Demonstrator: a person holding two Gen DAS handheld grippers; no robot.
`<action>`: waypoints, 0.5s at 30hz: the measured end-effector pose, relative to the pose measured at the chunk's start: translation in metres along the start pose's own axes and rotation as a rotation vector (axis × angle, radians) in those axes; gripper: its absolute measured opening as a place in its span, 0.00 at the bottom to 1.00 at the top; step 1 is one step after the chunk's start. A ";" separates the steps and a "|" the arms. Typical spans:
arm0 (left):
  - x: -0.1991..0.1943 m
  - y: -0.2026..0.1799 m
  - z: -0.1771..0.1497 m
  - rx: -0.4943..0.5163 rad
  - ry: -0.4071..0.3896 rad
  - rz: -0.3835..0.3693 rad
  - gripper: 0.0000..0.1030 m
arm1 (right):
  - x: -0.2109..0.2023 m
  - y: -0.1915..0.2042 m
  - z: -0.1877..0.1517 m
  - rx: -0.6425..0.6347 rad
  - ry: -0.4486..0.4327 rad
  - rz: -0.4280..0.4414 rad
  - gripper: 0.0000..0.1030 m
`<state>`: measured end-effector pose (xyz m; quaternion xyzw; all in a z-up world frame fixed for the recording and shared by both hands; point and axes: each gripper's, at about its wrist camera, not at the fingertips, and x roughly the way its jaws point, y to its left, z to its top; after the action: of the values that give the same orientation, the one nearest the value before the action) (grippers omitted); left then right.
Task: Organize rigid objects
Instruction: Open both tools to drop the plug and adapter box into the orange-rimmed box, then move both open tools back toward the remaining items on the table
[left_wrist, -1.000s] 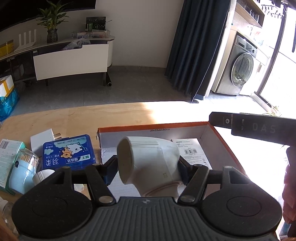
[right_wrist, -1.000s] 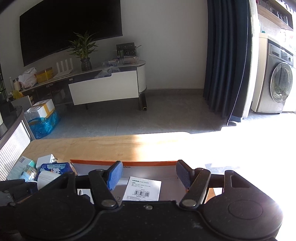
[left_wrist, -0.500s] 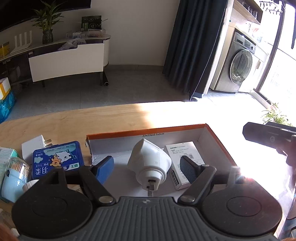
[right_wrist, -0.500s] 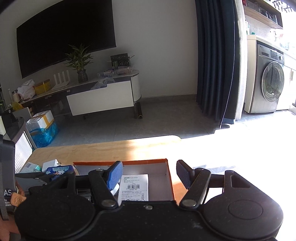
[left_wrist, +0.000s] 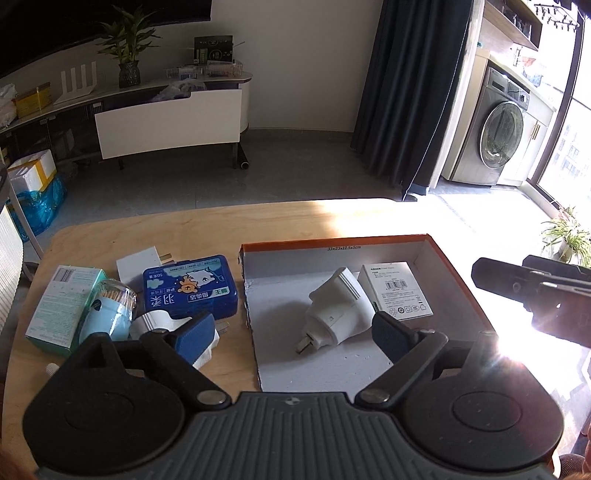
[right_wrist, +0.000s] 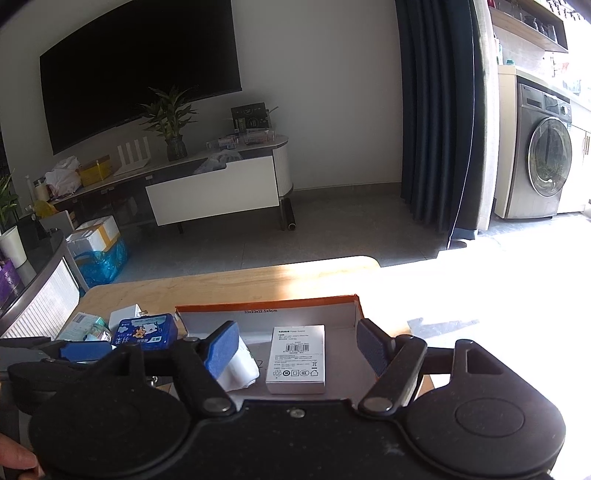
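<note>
An orange-edged cardboard box (left_wrist: 458, 273) lies open on the wooden table. A white plug adapter (left_wrist: 338, 310) lies on its side inside it, next to a small white carton (left_wrist: 397, 290). My left gripper (left_wrist: 295, 334) is open and empty, above the box's near left part, drawn back from the adapter. My right gripper (right_wrist: 297, 349) is open and empty over the near side of the box (right_wrist: 266, 301); the carton (right_wrist: 297, 358) lies between its fingers' line of sight and the adapter (right_wrist: 240, 365) shows behind its left finger.
Left of the box lie a blue case (left_wrist: 190, 288), a toothpick jar (left_wrist: 110, 310), a teal carton (left_wrist: 62, 306), a white charger (left_wrist: 138, 264) and another white adapter (left_wrist: 155, 321). The right gripper's body (left_wrist: 535, 291) hangs at the box's right side.
My left gripper opened and let go of the white adapter, which now lies in the box. The left gripper then drew back and up. The right gripper shifted slightly.
</note>
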<state>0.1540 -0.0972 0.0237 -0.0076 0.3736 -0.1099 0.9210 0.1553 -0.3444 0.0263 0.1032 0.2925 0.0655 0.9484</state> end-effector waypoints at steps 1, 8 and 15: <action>-0.002 0.001 -0.001 -0.004 -0.002 0.003 0.92 | -0.001 0.002 -0.001 -0.001 0.001 0.001 0.83; -0.019 0.008 -0.006 -0.017 -0.027 0.014 0.95 | -0.009 0.014 -0.005 -0.007 0.003 0.020 0.86; -0.032 0.019 -0.013 -0.036 -0.044 0.034 0.95 | -0.014 0.026 -0.008 -0.022 0.007 0.041 0.87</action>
<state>0.1263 -0.0714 0.0346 -0.0203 0.3550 -0.0871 0.9306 0.1377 -0.3202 0.0329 0.0985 0.2927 0.0887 0.9470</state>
